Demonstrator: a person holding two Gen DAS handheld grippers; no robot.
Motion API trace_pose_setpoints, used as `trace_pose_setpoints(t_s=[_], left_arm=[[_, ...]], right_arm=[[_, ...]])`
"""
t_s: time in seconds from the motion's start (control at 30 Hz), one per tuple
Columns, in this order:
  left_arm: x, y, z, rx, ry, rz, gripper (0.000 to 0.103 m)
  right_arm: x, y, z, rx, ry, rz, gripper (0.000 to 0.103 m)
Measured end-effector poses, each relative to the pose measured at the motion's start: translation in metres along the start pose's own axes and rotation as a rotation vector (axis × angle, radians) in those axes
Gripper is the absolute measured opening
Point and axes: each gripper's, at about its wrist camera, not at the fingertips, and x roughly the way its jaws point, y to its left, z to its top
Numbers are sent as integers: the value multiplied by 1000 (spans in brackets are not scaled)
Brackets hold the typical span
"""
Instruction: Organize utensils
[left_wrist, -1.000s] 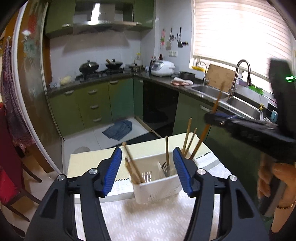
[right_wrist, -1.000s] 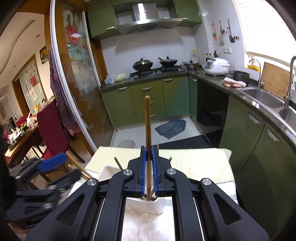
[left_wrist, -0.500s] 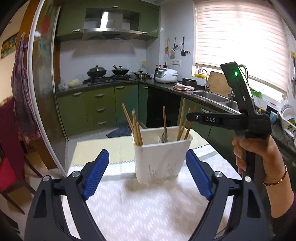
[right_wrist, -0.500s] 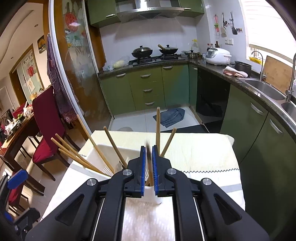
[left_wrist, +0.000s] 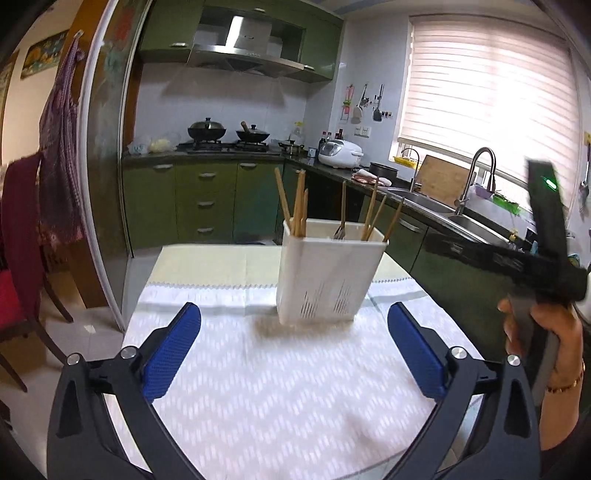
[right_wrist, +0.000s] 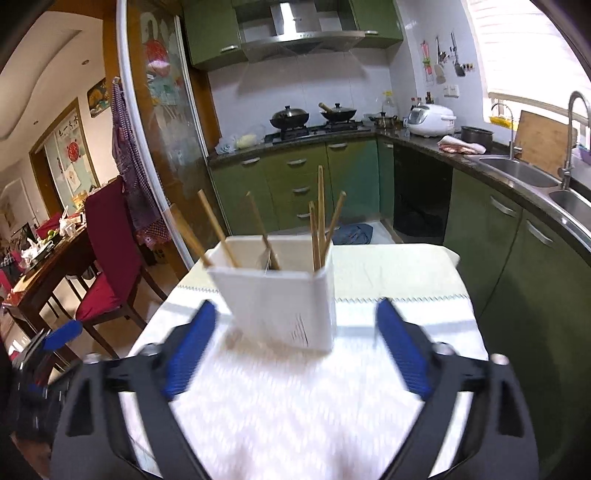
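Note:
A white slotted utensil holder (left_wrist: 325, 271) stands upright on the white patterned tablecloth (left_wrist: 280, 391). It also shows in the right wrist view (right_wrist: 284, 299). Several wooden chopsticks (left_wrist: 297, 206) and a fork (left_wrist: 341, 218) stand in it; the chopsticks also show in the right wrist view (right_wrist: 320, 218). My left gripper (left_wrist: 295, 347) is open and empty, in front of the holder and apart from it. My right gripper (right_wrist: 295, 343) is open and empty, just in front of the holder. Its body shows at the right of the left wrist view (left_wrist: 517, 254).
The table's far part carries a pale yellow cloth (left_wrist: 218, 262). Green kitchen cabinets (right_wrist: 295, 184), a counter with a sink (right_wrist: 517, 173) and a stove lie beyond. A red chair (right_wrist: 110, 258) and a dining table stand to the left.
My right gripper has let go of the chopstick, which now stands in the holder, opened wide and drawn back. My left gripper has pulled back from around the holder and lowered.

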Motion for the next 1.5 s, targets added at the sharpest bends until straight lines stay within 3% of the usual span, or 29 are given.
trace_pose_setpoints(t_s=[0.13,0.37,0.63,0.87,1.5], left_arm=[[-10,6,-11,1,30,27,96],[-48,-2,-22,42,-39,11,96],[-83,-11,-36,59,-33,20,96],[-96,-15,-43,73,-40,47,96],[-109,-25,-52,99,-51,47,96]], right_arm=[[-47,9,-36,-53,-49,-57,98],[-118,24,-87,-116,-103,-135,98],[-174,27,-125,-103,-125,-159,98],[-206,33,-134,-100,-169,-161,98],[-216,48,-126,-119,-175,-129,98]])
